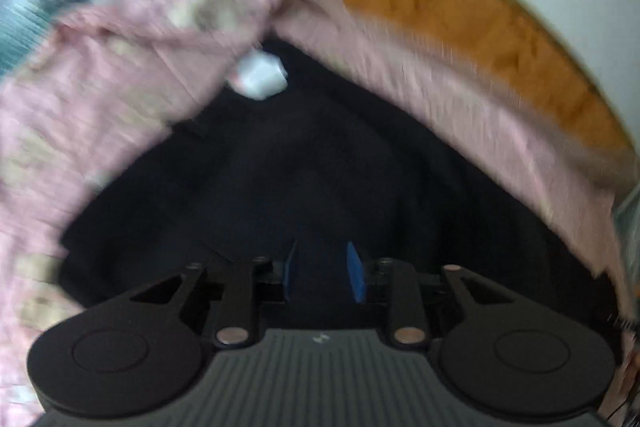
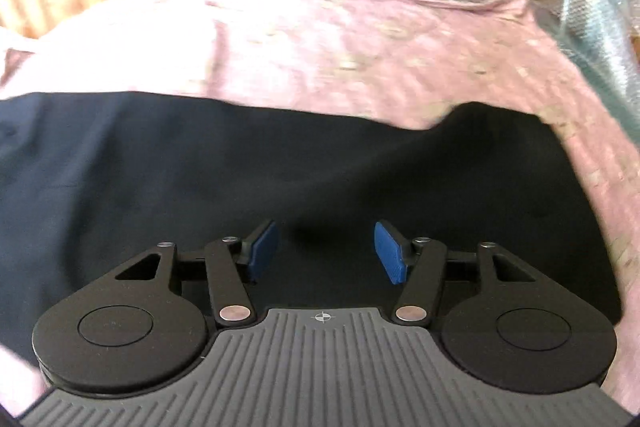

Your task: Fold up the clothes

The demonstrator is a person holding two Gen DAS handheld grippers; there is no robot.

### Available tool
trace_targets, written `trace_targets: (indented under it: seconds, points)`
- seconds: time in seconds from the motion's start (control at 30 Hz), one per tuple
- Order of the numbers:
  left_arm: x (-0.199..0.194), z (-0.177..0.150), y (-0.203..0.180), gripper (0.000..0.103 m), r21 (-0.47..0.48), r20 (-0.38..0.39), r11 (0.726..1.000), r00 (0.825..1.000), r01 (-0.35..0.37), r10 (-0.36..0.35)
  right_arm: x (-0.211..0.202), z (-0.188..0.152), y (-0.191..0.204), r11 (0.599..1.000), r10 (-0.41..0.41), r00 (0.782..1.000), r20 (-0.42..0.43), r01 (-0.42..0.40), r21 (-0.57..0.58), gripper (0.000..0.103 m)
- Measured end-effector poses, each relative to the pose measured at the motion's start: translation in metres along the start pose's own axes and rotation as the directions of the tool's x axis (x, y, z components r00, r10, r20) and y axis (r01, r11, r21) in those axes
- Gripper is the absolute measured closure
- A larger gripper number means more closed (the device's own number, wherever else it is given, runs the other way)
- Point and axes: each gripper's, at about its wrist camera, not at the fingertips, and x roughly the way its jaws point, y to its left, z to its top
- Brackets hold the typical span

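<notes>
I see a dark navy cloth garment (image 2: 280, 167) lying flat on a pink patterned sheet (image 2: 360, 47), under both grippers. My right gripper (image 2: 326, 253) has its blue pads wide apart, holding nothing. My left gripper (image 1: 323, 273) is narrower but parted, also empty; a white tag (image 1: 260, 75) shows at the garment's far edge

A dark navy garment (image 2: 280, 167) lies spread flat on pink patterned bedding (image 2: 360, 59).
</notes>
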Motion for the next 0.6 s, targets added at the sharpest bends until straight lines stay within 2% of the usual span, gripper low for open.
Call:
trace_targets:
  seconds: [0.03,0.07,0.1,0.13,0.17,0.23,0.3,0.4,0.43,0.47,0.53,0.6]
  points:
    - [0.014,-0.006,-0.002,0.077,0.005,-0.042,0.998,0.997,-0.057,0.057,0.010,-0.004,-0.019,1.000,-0.021,0.999,-0.029,0.021,0.007,0.045]
    - [0.016,-0.012,0.001,0.085,-0.005,-0.039,0.997,0.996,-0.078,0.077,0.014,-0.011,-0.041,0.999,-0.013,0.999,-0.046,0.015,0.034,0.032]
    - [0.013,-0.017,0.005,0.085,-0.022,-0.015,0.996,0.997,-0.082,0.082,0.010,-0.021,-0.065,0.997,0.027,0.999,-0.026,-0.025,0.075,0.033]
    - [0.009,-0.020,0.009,0.093,-0.062,-0.011,0.994,0.996,-0.086,0.085,0.006,-0.028,-0.086,0.993,0.065,0.998,-0.019,-0.063,0.100,0.036]
    - [0.005,-0.023,0.014,0.096,-0.112,-0.017,0.990,0.996,-0.089,0.088,0.000,-0.033,-0.102,0.990,0.102,0.994,-0.031,-0.098,0.103,0.037]
    - [-0.001,-0.022,0.019,0.097,-0.210,-0.042,0.972,0.994,-0.108,0.101,-0.010,-0.039,-0.139,0.973,0.174,0.984,-0.028,-0.167,0.162,0.036]
    - [-0.005,-0.023,0.012,0.097,-0.225,-0.050,0.963,0.989,-0.146,0.138,-0.005,-0.040,-0.182,0.944,0.214,0.977,0.017,-0.211,0.255,0.033]
    - [-0.011,-0.025,-0.003,0.096,-0.226,-0.065,0.949,0.976,-0.218,0.209,0.003,-0.043,-0.246,0.879,0.264,0.960,0.091,-0.278,0.386,0.032]
    - [-0.011,-0.024,-0.009,0.096,-0.234,-0.075,0.941,0.970,-0.244,0.232,0.009,-0.042,-0.264,0.855,0.286,0.951,0.118,-0.309,0.417,0.032]
    - [-0.012,-0.023,-0.014,0.090,-0.249,-0.082,0.933,0.965,-0.262,0.249,0.020,-0.037,-0.277,0.830,0.320,0.936,0.146,-0.351,0.433,0.034]
    - [-0.016,-0.027,-0.025,0.079,-0.266,-0.094,0.918,0.956,-0.292,0.277,0.039,-0.026,-0.298,0.778,0.397,0.900,0.181,-0.434,0.454,0.034]
    - [-0.010,-0.031,-0.037,0.075,-0.254,-0.107,0.913,0.948,-0.319,0.301,0.055,-0.011,-0.307,0.740,0.472,0.862,0.185,-0.502,0.448,0.033]
